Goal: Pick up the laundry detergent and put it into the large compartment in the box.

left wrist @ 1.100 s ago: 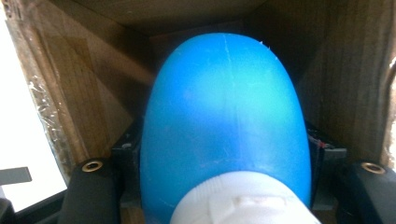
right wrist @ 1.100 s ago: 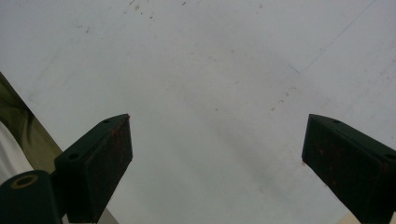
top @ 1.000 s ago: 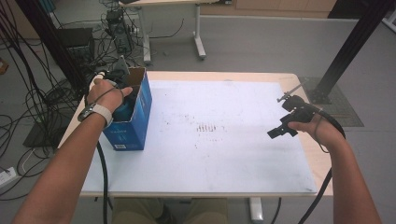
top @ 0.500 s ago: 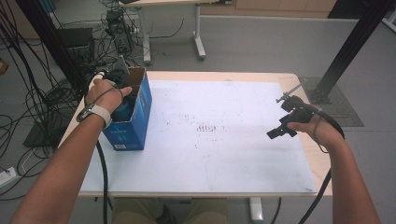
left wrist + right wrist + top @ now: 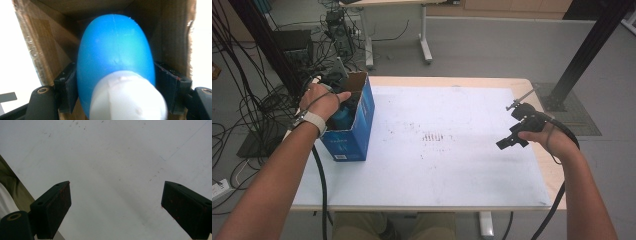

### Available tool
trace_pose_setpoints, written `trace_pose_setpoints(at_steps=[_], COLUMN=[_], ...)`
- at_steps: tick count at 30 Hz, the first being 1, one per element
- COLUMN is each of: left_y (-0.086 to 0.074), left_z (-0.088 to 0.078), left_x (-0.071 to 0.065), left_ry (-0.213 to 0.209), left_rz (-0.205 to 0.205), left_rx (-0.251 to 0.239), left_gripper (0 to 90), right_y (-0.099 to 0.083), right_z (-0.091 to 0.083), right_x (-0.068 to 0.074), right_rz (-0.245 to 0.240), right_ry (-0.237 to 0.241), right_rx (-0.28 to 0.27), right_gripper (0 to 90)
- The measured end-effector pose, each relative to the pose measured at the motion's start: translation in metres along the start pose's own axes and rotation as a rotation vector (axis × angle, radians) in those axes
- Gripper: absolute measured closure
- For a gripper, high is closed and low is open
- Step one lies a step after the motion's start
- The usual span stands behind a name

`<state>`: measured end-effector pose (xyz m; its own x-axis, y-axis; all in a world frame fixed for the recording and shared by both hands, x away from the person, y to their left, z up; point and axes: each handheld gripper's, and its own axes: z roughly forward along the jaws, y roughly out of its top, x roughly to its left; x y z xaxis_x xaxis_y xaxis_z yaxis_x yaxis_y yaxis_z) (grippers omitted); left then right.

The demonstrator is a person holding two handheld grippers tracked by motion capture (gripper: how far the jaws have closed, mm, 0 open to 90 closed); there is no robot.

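Bottle in box, left gripper around it

At left, your left gripper (image 5: 115, 100) reaches into the box (image 5: 357, 131); its jaws have just been opening and now flank the blue bottle (image 5: 115, 55), grip apparently loosening. The bottle looks smooth, rigid and slippery: grip it at the body's widest part. At right, your right gripper (image 5: 116, 205) hangs spread and empty above the table (image 5: 462, 165).

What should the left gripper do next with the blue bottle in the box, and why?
Probably lift straight up out of the box. The left gripper has just been opening; the blue bottle sits between its jaws inside the cardboard walls.
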<state>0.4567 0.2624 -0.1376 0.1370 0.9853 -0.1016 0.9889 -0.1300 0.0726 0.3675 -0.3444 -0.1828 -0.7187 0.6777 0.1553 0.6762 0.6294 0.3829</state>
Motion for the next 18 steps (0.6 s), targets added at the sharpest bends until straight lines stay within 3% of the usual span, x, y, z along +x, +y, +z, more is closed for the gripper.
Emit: trace_pose_setpoints(at_steps=[3, 10, 18], left_y=[0.003, 0.005, -0.001], left_z=[-0.005, -0.022, -0.042], left_x=[-0.001, -0.005, -0.001], left_ry=[-0.002, 0.008, -0.019], left_rz=[0.017, 0.039, 0.068], left_rx=[0.017, 0.021, -0.011], left_gripper=[26.6, 9.7, 8.1], right_y=[0.000, -0.001, 0.000], right_z=[0.001, -0.002, -0.004], right_x=[0.000, 0.002, 0.004], right_rz=[0.002, 0.005, 0.000], right_ry=[0.006, -0.003, -0.006], right_rx=[0.004, 0.007, 0.006], right_gripper=[9.0, 8.9, 8.9])
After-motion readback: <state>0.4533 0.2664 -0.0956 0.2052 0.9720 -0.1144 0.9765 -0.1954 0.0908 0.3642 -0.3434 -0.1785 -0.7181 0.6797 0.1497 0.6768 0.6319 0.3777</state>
